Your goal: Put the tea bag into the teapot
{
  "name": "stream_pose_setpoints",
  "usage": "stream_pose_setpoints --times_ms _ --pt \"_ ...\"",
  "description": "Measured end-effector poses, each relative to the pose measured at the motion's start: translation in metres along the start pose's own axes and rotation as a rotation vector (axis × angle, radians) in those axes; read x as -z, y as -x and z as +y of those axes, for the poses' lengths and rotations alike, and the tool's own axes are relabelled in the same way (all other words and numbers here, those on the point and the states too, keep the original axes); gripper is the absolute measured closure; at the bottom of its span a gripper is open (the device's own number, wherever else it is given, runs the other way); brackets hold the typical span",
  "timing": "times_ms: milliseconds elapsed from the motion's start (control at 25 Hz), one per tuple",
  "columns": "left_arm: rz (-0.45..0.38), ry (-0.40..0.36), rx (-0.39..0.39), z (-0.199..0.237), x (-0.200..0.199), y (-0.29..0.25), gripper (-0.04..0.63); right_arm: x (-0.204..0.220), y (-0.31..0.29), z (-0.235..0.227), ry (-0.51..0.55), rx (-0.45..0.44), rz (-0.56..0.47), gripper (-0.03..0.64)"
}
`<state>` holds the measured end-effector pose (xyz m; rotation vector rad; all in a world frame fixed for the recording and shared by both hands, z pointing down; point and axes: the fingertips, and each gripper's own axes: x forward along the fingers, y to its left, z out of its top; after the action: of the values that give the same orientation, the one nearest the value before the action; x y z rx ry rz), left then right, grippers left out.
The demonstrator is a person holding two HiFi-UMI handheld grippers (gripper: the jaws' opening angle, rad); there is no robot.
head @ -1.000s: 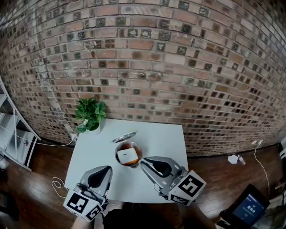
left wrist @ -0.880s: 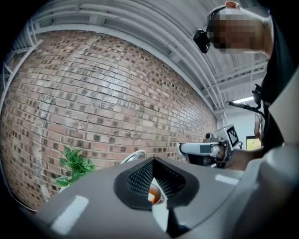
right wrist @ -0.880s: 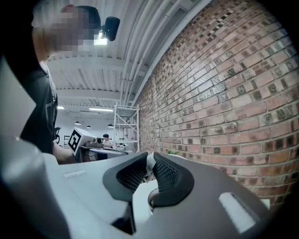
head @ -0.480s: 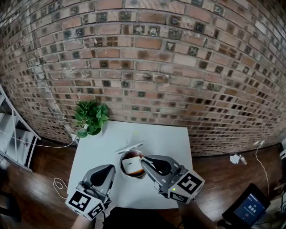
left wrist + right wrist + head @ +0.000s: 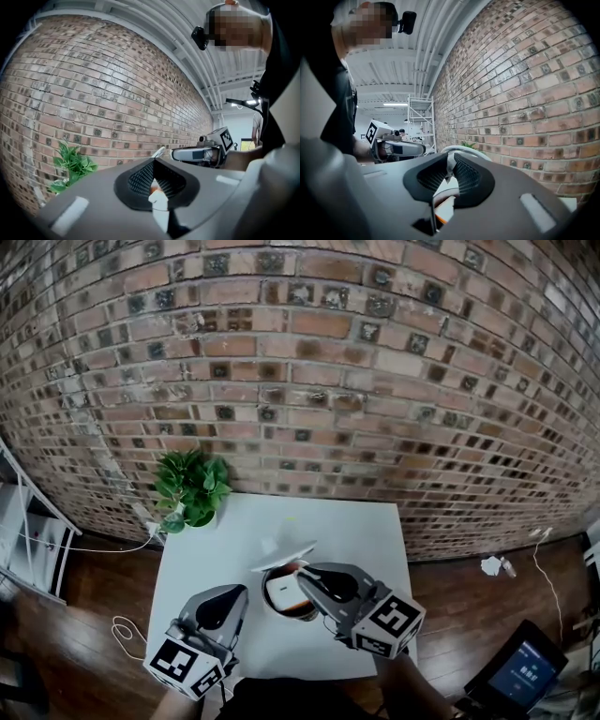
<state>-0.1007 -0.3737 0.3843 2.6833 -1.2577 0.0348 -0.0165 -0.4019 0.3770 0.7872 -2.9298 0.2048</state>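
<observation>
Tea bag (image 5: pixel 281 589) is in the teapot (image 5: pixel 284 614), lid (image 5: pixel 283 556) off, just beside the far rim. Right gripper (image 5: pixel 305 577) nearly closed, empty, over the rim. Left gripper (image 5: pixel 228 596) closed, clear. Risk: I clip the rim and the pot tips.

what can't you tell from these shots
- Right gripper hold: its own view shows a white sliver between near-shut jaws. Whether it is held or lies beyond them is unclear.
- Teapot right rim: in the head view, the right gripper covers it.
- Tea bag string or tag: too small in the head view.
- Teapot in both gripper views: the gripper bodies block all but a sliver.
- Base of the plant: in the head view, leaves hide it.
</observation>
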Motion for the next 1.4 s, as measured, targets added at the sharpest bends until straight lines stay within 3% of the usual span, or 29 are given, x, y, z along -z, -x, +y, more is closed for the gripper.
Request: stream_pose_setpoints --times_ms 400,840,1400 --pt "0.069 0.024 0.025 0.006 0.036 -0.008 0.591 0.066 -0.021 -0.001 0.051 -0.022 0.204 0.575" --pt "0.072 0.026 -0.004 0.017 0.037 -0.004 0.591 0.082 -0.021 0.003 0.036 -0.053 0.250 0.566" --pt "0.079 0.031 -0.020 0.014 0.039 -0.004 0.591 0.079 -0.019 0.003 0.046 -0.069 0.245 0.482"
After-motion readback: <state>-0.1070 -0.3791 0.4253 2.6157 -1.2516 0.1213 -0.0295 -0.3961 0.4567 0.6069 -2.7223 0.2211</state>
